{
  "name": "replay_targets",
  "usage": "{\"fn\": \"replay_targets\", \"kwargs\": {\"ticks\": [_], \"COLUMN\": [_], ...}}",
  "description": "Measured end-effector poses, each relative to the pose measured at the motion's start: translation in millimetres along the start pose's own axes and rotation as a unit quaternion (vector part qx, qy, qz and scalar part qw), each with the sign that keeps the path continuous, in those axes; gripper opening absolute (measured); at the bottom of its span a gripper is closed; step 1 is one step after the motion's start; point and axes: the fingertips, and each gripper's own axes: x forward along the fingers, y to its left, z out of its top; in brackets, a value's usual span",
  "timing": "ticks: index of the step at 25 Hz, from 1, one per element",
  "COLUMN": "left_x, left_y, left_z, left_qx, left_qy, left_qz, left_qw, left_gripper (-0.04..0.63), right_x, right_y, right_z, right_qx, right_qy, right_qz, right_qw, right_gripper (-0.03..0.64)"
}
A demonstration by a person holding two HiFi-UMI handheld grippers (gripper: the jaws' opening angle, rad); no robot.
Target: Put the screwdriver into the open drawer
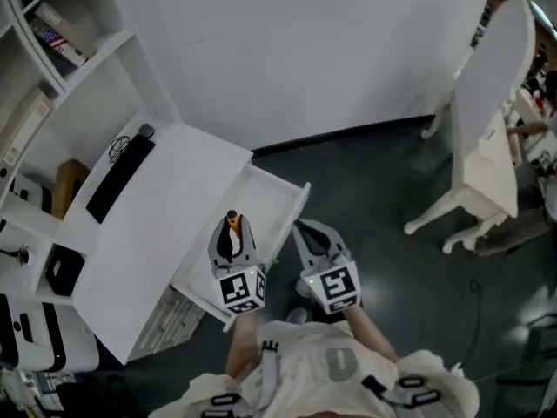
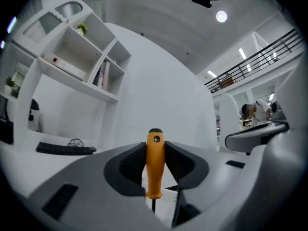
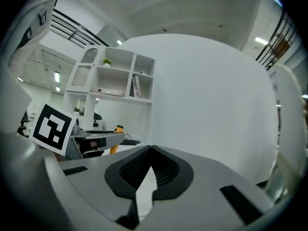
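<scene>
Orange-handled screwdriver [image 2: 155, 170] stands upright in our left gripper [image 2: 155, 148], whose jaws pinch the handle from both sides, black cap up and thin shaft pointing down. From the head view it hangs over the open white drawer [image 1: 271, 200] that juts from the white tabletop [image 1: 165, 220]. Our right gripper [image 3: 150, 149] rides alongside with its jaws pressed together on nothing. We judge the carry nearly done: next we must lower the tool inside the drawer walls and spread the left jaws.
</scene>
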Motion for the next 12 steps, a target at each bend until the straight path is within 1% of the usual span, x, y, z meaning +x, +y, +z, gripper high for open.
{"fn": "replay_targets", "kwargs": {"ticks": [3,5,9,12], "left_x": [-16.6,-32.1,-66.2,-84.8], "left_y": [43.6,70.3,110.6,124.3], "left_z": [3.6,2.3,0.7,4.9], "left_qx": [0.000,-0.002,-0.012,-0.010], "left_qy": [-0.002,0.001,0.007,0.002], "left_qz": [0.071,0.121,0.212,0.263], "left_qw": [0.9975,0.9926,0.9771,0.9648], "left_gripper": [0.121,0.121,0.121,0.121], "right_x": [35.8,56.3,85.8,100.3], "right_y": [21.9,38.0,68.7,83.6], "right_z": [13.4,19.2,28.4,32.7], "right_qx": [0.000,-0.006,-0.006,0.000], "right_qy": [-0.013,-0.019,-0.026,-0.031], "right_qz": [0.059,0.100,0.175,0.216], "right_qw": [0.998,0.995,0.984,0.976], "right_gripper": [0.006,0.006,0.006,0.006]}}
